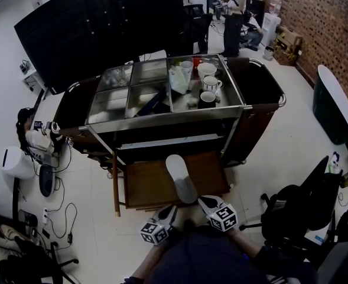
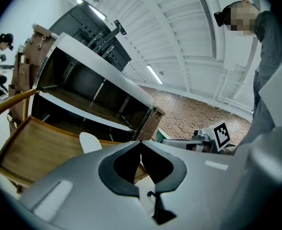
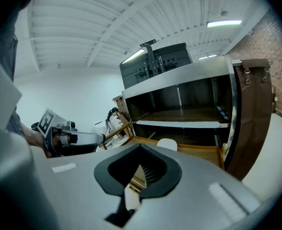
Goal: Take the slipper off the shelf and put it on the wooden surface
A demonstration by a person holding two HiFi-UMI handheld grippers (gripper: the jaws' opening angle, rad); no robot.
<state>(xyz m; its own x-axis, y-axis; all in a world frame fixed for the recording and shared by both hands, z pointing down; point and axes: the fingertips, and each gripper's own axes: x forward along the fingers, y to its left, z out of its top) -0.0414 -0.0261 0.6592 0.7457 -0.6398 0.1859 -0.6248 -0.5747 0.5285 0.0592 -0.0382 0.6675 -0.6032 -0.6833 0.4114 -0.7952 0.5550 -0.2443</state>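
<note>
On the wooden surface lies the slipper — left tool and right tool both closed, empty, beside it.

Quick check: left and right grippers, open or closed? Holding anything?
Left gripper: closed, holding nothing.
Right gripper: closed, holding nothing.
The slipper lies free on the wooden surface.

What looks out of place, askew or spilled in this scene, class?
Nothing looks spilled or broken. A lone slipper lies on the wooden surface, slightly skewed to its edges. On top of the cart, a dark item lies diagonally across one compartment.
</note>
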